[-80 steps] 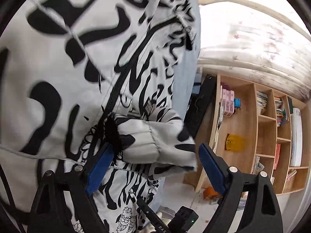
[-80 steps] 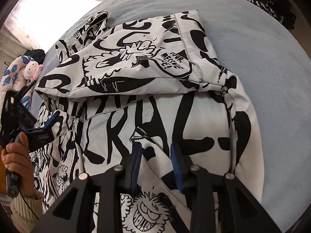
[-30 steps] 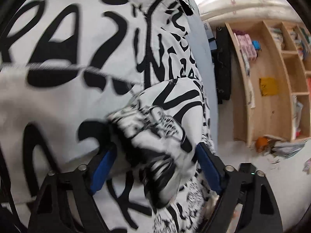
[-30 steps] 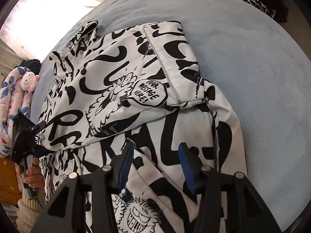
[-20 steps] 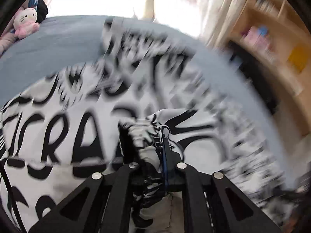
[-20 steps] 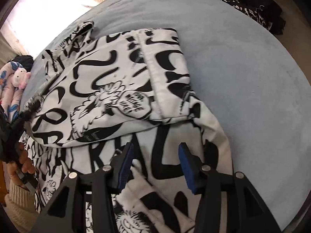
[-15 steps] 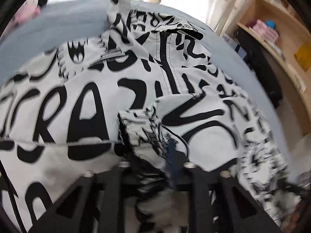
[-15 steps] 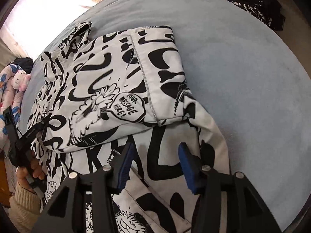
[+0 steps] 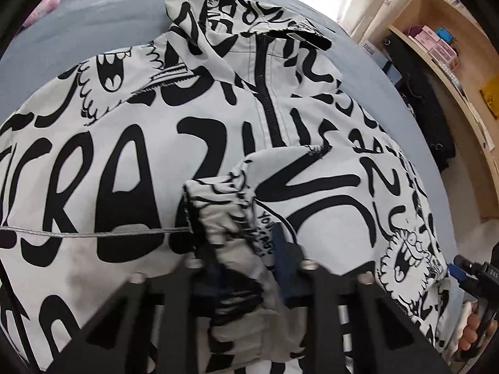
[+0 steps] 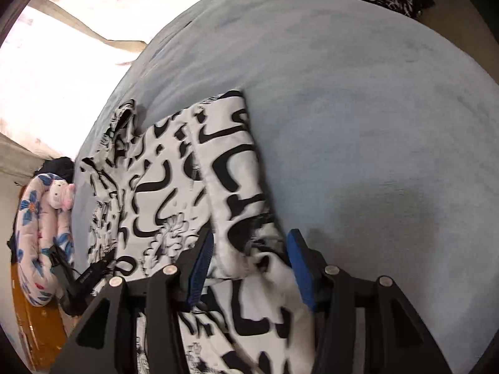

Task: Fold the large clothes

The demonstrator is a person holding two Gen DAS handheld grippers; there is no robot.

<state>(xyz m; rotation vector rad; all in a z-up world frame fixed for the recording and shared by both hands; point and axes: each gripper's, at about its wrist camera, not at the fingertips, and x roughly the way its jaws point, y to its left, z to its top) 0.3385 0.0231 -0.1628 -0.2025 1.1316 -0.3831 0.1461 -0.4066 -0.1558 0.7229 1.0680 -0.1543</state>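
White-black jacket (image 9: 131, 168) on bed (image 10: 358, 99) — left claw (image 9: 243, 249) just closed, clamping cuff (image 9: 230, 215); right claw (image 10: 249, 258) apart.

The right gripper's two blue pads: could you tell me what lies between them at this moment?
In the right wrist view, a folded edge of the black-and-white printed jacket lies between the right gripper pads, which stand apart on either side without pressing it; the blue bed cover lies beyond.

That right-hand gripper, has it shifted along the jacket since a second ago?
Yes. The right gripper has slid toward the jacket's outer edge; bare blue bed cover now lies just past its right finger, and the folded sleeve sits between its open jaws.
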